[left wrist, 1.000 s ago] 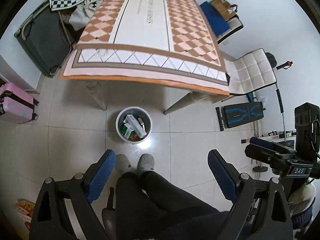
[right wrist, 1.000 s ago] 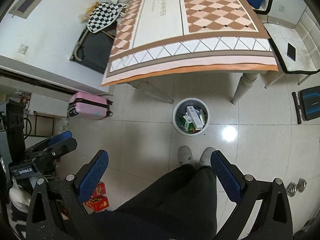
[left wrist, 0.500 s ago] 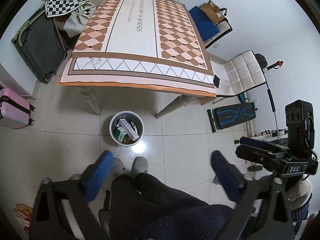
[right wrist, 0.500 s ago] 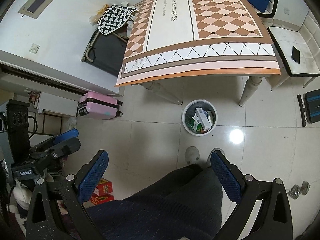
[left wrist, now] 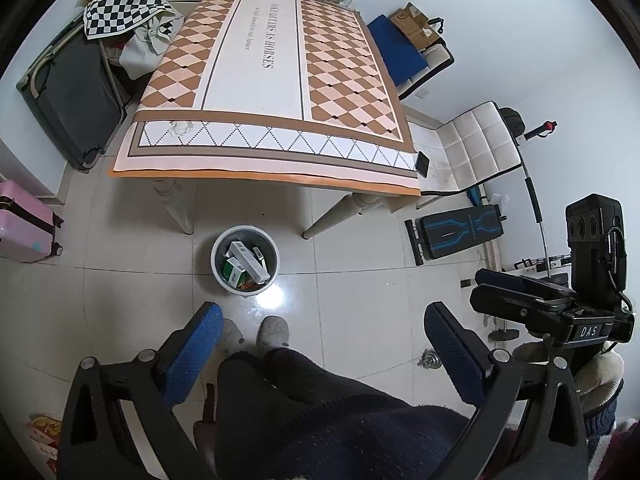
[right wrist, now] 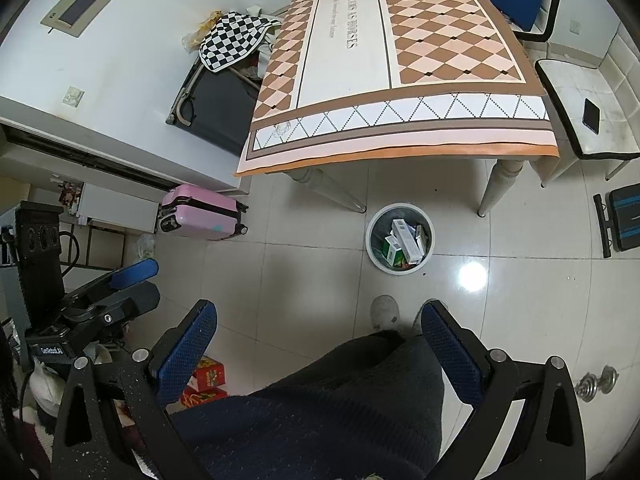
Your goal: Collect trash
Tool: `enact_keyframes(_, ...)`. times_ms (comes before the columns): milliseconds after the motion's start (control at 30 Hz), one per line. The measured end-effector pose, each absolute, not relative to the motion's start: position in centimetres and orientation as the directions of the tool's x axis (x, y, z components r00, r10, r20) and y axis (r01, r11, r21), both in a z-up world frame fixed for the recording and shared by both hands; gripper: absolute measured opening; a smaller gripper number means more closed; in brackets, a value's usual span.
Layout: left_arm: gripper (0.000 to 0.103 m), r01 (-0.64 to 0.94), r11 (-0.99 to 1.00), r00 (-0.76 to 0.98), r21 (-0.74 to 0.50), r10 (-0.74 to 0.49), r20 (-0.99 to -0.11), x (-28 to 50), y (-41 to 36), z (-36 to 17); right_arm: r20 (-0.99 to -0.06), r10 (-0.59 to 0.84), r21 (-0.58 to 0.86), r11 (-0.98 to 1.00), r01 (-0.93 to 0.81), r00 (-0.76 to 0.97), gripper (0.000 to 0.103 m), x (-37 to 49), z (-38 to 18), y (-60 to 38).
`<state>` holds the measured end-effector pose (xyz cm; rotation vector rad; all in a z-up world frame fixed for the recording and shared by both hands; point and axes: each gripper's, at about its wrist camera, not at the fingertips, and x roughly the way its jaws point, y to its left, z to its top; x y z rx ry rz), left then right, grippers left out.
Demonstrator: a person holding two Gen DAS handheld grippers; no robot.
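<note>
A round white trash bin (left wrist: pixel 245 260) stands on the tiled floor in front of the table, holding several small cartons (left wrist: pixel 244 264); the right wrist view shows the bin (right wrist: pixel 400 238) too. My left gripper (left wrist: pixel 322 314) hangs high above the floor, open wide, with nothing between its blue pads (left wrist: pixel 200 344). My right gripper (right wrist: pixel 319 312) is open just as wide and empty. Both point steeply down, on the near side of the bin. The person's dark-trousered legs (left wrist: pixel 320 412) and grey slippers (left wrist: pixel 272 330) are below them.
A table under a diamond-patterned cloth (left wrist: pixel 256 80) carries bottles at its far end. A pink suitcase (right wrist: pixel 200 212) and a dark suitcase (left wrist: pixel 72 96) lie left. A white chair (right wrist: pixel 580 112) with a phone (right wrist: pixel 591 115), a bench (left wrist: pixel 456 232) and red boxes (right wrist: pixel 206 380) are around.
Both grippers have risen and drawn back from the bin, which looks smaller. The table's far end has come into view. The left jaws stand slightly wider.
</note>
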<state>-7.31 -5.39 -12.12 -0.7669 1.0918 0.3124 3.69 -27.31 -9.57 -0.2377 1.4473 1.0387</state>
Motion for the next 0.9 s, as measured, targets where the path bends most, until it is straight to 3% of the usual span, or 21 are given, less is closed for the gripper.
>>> enact_keyframes(900,0.103,-0.57,0.684,0.474,-0.455,-0.179,-0.862,-6.63,-5.7,-11.76,-0.872,0.438,0.455,0.562,-0.69,-0.218,0.103,4.26,-9.02,-27.36)
